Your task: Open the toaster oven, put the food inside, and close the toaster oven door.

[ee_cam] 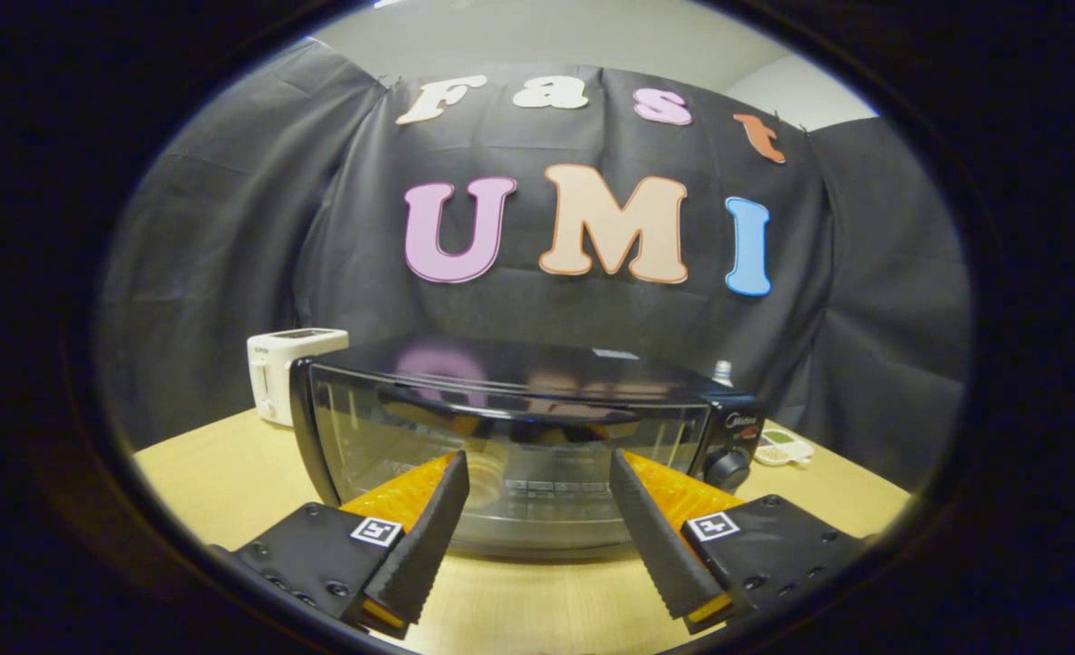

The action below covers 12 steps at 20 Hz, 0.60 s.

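Right now the black glass-fronted toaster oven [519,446] is sitting on the pale wooden table [219,482] with its door shut, fitting either end of the job, while the gripper [537,509] is hovering before it, spread wide, holding nothing.

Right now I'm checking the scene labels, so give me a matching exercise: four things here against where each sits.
Things:
1. toaster oven
2. white toaster
3. small tray
4. gripper

Places:
A. behind the oven's far corner, away from the knob
B. on the table beside the oven's knob end
C. just ahead of the open fingers, door shut
D. nearest the camera, fingers apart over the table, holding nothing

Pairs: 1-C, 2-A, 3-B, 4-D
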Motion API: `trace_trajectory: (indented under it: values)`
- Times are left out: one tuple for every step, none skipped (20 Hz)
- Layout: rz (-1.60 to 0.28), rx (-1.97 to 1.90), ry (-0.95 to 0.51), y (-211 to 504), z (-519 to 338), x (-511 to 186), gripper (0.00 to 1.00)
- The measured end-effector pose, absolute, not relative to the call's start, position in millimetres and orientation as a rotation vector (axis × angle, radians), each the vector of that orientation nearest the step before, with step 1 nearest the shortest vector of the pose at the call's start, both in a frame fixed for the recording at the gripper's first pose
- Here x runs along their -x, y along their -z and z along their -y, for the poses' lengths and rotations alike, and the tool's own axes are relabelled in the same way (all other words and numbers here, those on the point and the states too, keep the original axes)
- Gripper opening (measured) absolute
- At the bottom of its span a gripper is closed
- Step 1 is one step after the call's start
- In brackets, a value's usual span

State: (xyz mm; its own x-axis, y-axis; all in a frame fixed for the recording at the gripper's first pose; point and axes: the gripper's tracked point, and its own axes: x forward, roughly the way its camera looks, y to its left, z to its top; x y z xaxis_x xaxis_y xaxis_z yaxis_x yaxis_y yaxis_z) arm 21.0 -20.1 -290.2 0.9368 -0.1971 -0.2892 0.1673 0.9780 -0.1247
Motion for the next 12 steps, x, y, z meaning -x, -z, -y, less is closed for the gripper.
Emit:
trace_trajectory:
  values:
    - [-0.293,0.096,0.187,283.4,20.9,-19.3,0.98]
    - [-0.297,0.095,0.188,281.1,22.3,-18.3,0.99]
    - [-0.317,0.093,0.179,284.0,21.4,-15.9,0.99]
    - [-0.318,0.086,0.17,284.0,21.2,-18.2,0.99]
    - [-0.307,0.085,0.173,279.4,23.5,-17.7,0.99]
    - [-0.29,0.088,0.178,271.3,25.3,-14.5,0.99]
    - [-0.274,0.09,0.179,262.9,25.3,-11.5,0.99]
    - [-0.259,0.086,0.177,253.7,23.7,-6.6,0.99]
    - [-0.245,0.073,0.171,241.5,22.3,-3.2,0.99]
    - [-0.231,0.062,0.164,228.9,23.8,-0.1,0.99]
    - [-0.219,0.054,0.161,216.4,24.9,2.3,0.99]
    - [-0.205,0.052,0.166,200.7,28.5,5.2,0.99]
